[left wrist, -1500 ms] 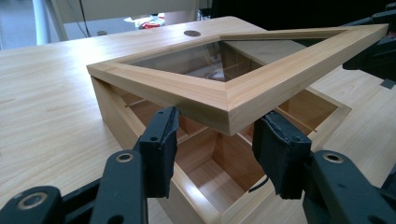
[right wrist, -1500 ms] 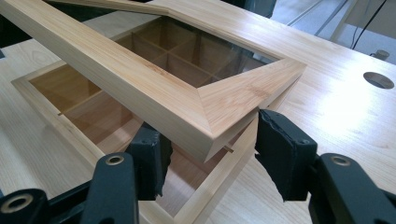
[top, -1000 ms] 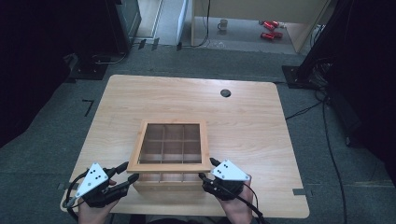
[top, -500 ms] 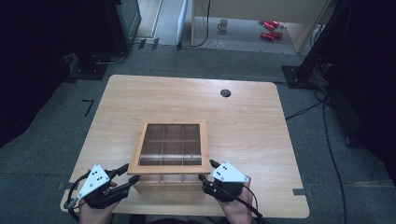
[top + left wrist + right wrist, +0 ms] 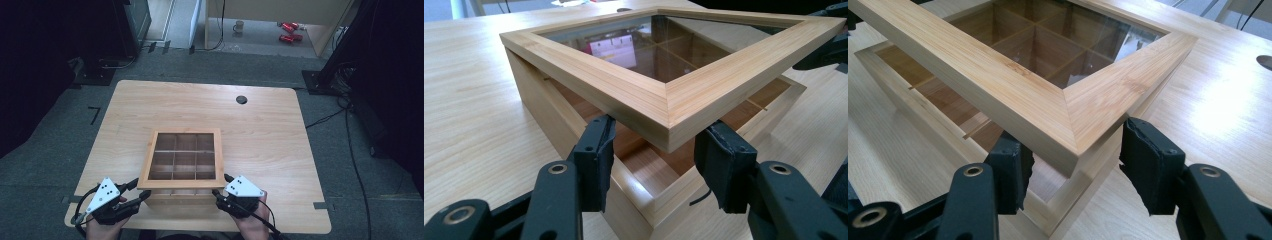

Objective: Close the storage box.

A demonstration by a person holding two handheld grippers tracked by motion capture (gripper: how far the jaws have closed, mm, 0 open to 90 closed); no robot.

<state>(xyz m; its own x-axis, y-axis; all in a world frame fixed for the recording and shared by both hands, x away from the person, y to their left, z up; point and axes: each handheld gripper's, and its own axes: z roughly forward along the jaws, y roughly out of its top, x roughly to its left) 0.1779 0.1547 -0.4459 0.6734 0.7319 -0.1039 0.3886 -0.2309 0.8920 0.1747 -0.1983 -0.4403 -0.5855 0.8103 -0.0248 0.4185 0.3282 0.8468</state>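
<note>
A wooden box (image 5: pixel 180 200) with a grid of compartments stands near the front of the table. Its glass-paned lid (image 5: pixel 150 157) is tilted up at the front, leaving a gap over the base. My left gripper (image 5: pixel 137 190) holds the lid's front left corner and my right gripper (image 5: pixel 220 187) its front right corner. In the left gripper view the jaws straddle the lid corner (image 5: pixel 644 95) above the base wall (image 5: pixel 544 100), with the left gripper (image 5: pixel 656 155) closed on it. In the right gripper view the right gripper (image 5: pixel 1075 160) clamps the lid corner (image 5: pixel 998 75) above the base (image 5: pixel 913 110).
The light wooden table (image 5: pixel 270 135) has a dark round cable hole (image 5: pixel 241 99) at the back right. Beyond it on the floor stand a mug (image 5: pixel 239 25) and red objects (image 5: pixel 287 30). Cables run over the floor to the right.
The lid's front edge has risen a little off the base while both grippers kept hold of its corners.
</note>
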